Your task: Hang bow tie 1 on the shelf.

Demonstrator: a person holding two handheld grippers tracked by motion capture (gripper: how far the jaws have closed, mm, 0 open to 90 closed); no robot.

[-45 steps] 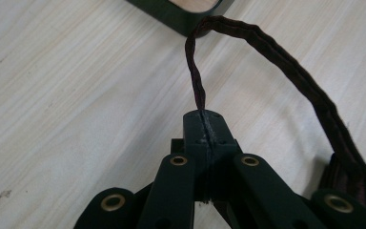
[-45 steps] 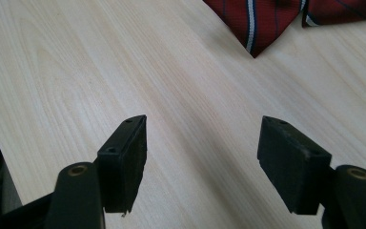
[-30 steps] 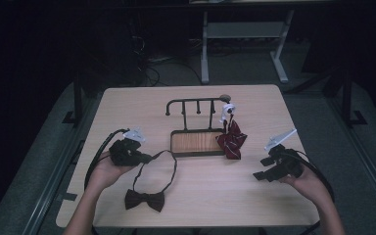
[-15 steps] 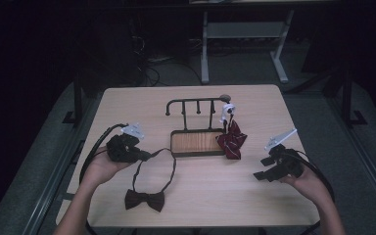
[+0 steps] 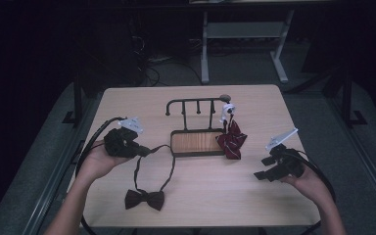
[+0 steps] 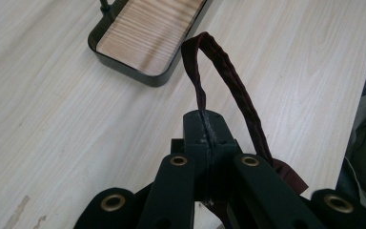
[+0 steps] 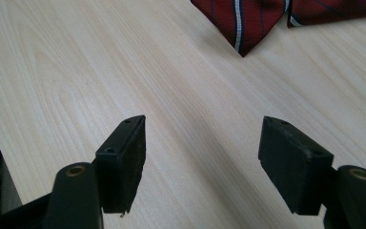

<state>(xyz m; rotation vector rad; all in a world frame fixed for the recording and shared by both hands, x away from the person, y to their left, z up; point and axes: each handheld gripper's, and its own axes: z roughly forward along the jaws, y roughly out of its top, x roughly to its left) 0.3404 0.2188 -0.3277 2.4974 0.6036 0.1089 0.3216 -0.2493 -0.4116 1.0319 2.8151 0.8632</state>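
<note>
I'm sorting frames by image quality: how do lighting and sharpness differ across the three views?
High view: dim and soft, the floor around the table nearly black, the dark bow tie low in contrast. Left gripper view: bright and even, the strap sharp, the nearest gripper parts slightly soft. Right gripper view: bright, wood grain and striped tie crisp, no glare.

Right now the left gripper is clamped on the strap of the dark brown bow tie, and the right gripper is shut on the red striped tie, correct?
Half right. The left gripper does pinch the dark brown bow tie's strap. The right gripper, though, is open and holds nothing; the right gripper view shows the red striped tie lying beyond its jaws.
</note>
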